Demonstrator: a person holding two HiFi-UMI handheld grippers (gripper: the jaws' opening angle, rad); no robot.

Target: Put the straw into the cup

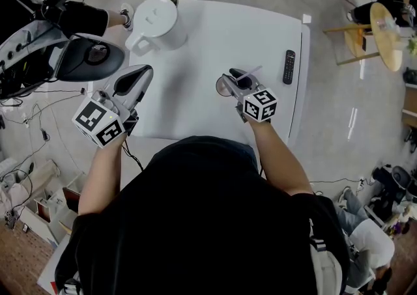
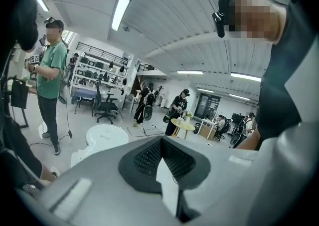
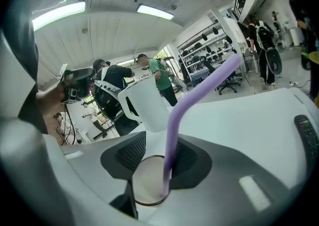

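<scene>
Right gripper [image 1: 229, 79] clamped on purple straw [image 3: 174, 120]. The straw's lower end sits inside the rim of the cup [image 3: 144, 182], which stands mid-table [image 1: 215, 33], toward the near edge. Left gripper [image 1: 138, 79] is over the left edge, jaws together, empty. White pitcher [image 1: 156, 23] at far-left corner, remote [image 1: 288, 66] by right edge.
</scene>
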